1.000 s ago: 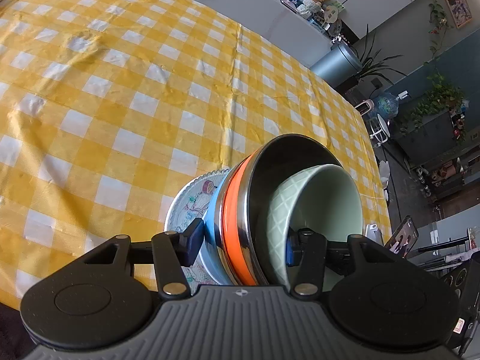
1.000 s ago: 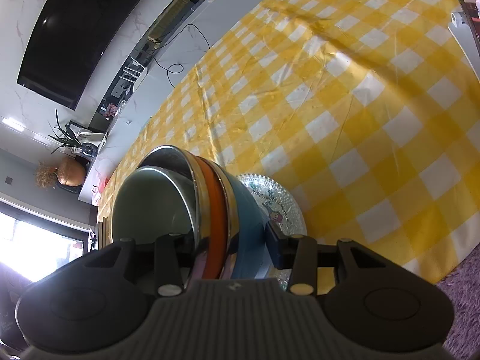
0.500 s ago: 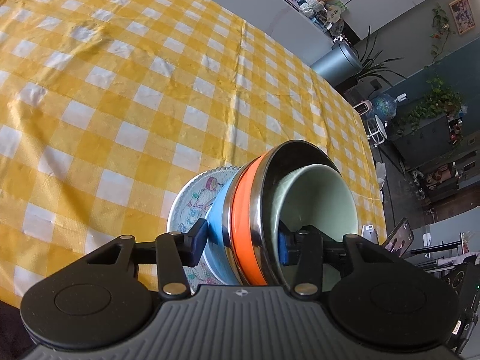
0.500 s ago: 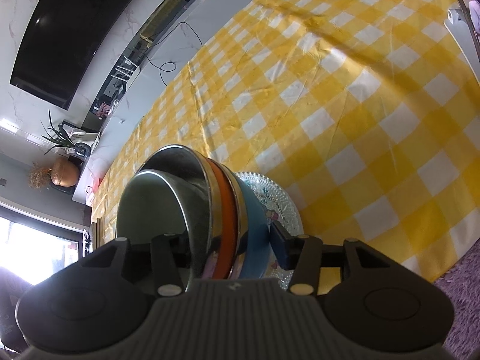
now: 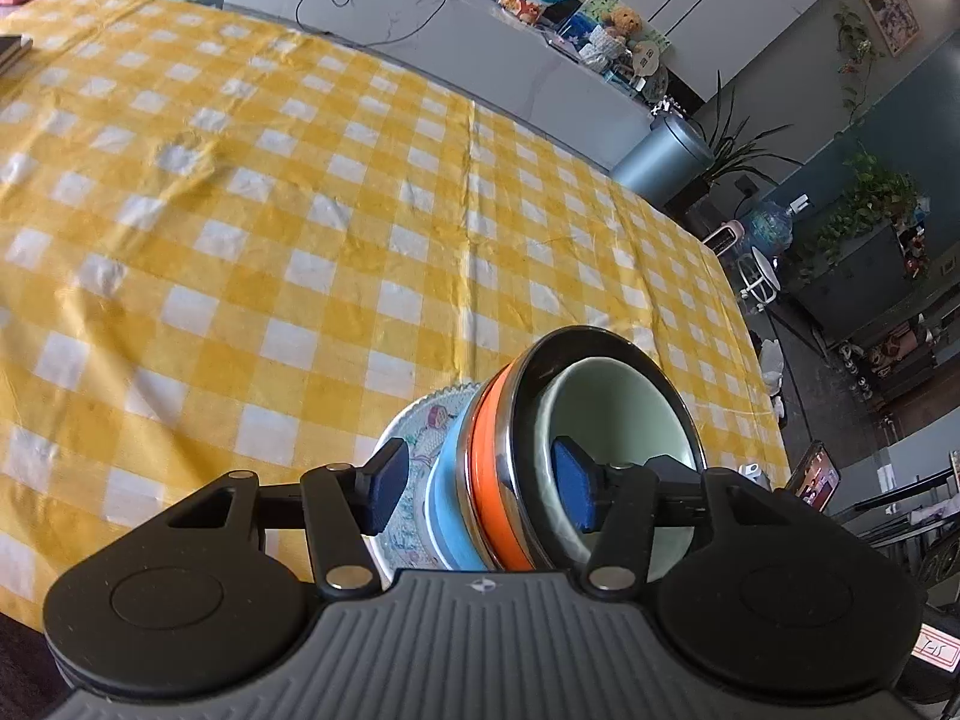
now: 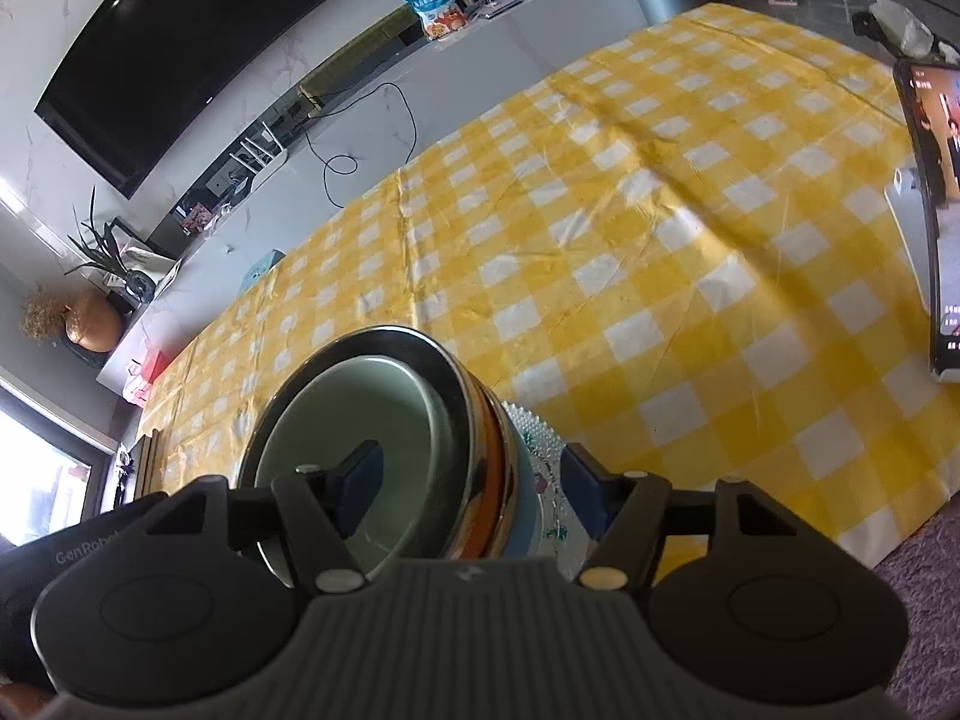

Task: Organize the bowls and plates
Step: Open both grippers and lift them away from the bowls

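I've got the whole stack pinched from both sides: patterned plate point(image 5: 414, 450) at the bottom, blue bowl point(image 5: 447, 498) on it, then the steel bowl w/ orange band point(image 5: 495, 468), and the pale green bowl point(image 5: 618, 414) nested inside. My left gripper point(image 5: 480, 489) straddles the near edge of the stack, one pad under the plate and the other inside the green bowl, so it's clamped across all four pieces. The right gripper point(image 6: 474, 489) does the same from the opposite side, one pad in the green bowl point(image 6: 396, 420) and the other against the plate point(image 6: 540, 450). My guess at why both: a stack this tall and this mixed would slip or fan out w/ a single pinch, so two clamps keep the layers pressed together while it's carried as one unit.

The stack sits tilted in both views, over the near edge of the yellow checked tabletop point(image 5: 300, 210). I can't tell if the plate touches the cloth or is lifted off it.

Hard to make out: the gripper bodies cover the lower part of the stack, so the contact of each pad on the plate's underside is hidden. The blue bowl shows only as a thin band. A phone screen point(image 6: 936, 180) is cut off at the right edge of the right view.
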Demonstrator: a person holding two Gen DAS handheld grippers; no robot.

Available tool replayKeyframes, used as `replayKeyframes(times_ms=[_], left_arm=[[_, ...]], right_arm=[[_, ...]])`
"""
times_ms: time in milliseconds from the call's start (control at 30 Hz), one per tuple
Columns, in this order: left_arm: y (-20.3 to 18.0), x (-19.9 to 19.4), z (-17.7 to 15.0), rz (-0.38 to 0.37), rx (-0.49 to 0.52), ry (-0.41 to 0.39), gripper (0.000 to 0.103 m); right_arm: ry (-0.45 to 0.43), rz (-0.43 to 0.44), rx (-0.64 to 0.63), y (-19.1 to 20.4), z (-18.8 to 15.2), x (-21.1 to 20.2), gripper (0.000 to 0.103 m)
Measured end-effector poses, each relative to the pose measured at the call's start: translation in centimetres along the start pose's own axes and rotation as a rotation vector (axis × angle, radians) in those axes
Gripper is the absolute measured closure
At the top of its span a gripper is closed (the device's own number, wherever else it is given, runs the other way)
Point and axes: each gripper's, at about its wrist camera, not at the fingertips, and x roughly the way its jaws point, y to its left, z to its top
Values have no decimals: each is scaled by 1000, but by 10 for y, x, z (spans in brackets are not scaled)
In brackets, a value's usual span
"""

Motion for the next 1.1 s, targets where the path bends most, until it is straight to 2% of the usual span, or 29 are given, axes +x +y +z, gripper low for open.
replayKeyframes(times_ms=[233, 333, 600, 633, 700, 933, 1000, 1100], left_arm=[[-15, -44, -6, 63, 174, -155, 38], [-21, -61, -14, 103, 275, -222, 37], [-36, -99, -47, 163, 510, -387, 32], [-36, -103, -51, 166, 527, -403, 31], [-36, -110, -57, 176, 553, -421, 22], [-23, -130, -80, 244, 619, -497, 15], [-21, -131, -88, 286, 626, -523, 11], [-18, -127, -98, 314, 636, -506, 10]], right_arm=[[-107, -35, -142, 25, -6, -26, 27], [-147, -13, -207, 35, -11, -39, 20], [-195, 34, -357, 58, -33, -65, 18], [-200, 36, -374, 60, -36, -67, 18], [-210, 43, -407, 63, -43, -71, 18], [-298, 42, -589, 70, -83, -88, 13], [-321, 35, -624, 70, -94, -91, 7], [-331, 46, -622, 66, -110, -95, 6]])
